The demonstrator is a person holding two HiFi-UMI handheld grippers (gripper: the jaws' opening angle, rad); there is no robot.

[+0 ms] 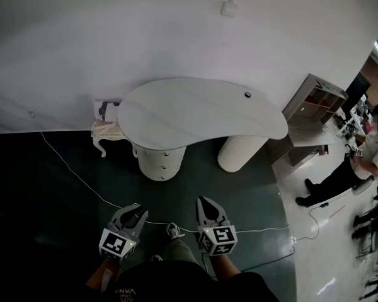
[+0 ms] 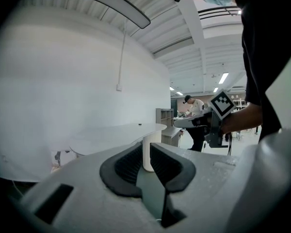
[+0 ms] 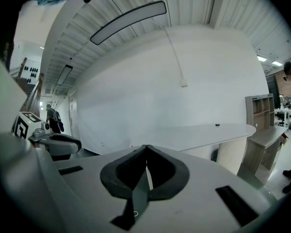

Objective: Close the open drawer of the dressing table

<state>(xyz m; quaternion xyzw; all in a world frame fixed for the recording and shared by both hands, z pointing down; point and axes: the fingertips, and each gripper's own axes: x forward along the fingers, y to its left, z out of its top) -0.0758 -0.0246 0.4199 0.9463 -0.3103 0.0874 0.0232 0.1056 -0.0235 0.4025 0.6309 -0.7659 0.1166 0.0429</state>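
The dressing table (image 1: 201, 112) has a white kidney-shaped top, a round drawer pedestal (image 1: 159, 161) with small knobs and a ribbed leg (image 1: 239, 153). From here I cannot tell whether a drawer stands out. Both grippers hang low in the head view, well short of the table. My left gripper (image 1: 135, 207) (image 2: 148, 147) is open by a narrow gap, with nothing between its pads; the ribbed leg (image 2: 148, 154) shows far off through the gap. My right gripper (image 1: 203, 200) (image 3: 146, 147) is shut on nothing, its tips touching, pointing at the table top (image 3: 208, 130).
A small ornate white stool (image 1: 107, 131) stands at the table's left end. A small dark object (image 1: 247, 95) lies on the top. A white cable (image 1: 82, 181) crosses the dark floor. A shelf unit (image 1: 315, 99) and a person (image 1: 359, 162) are at the right.
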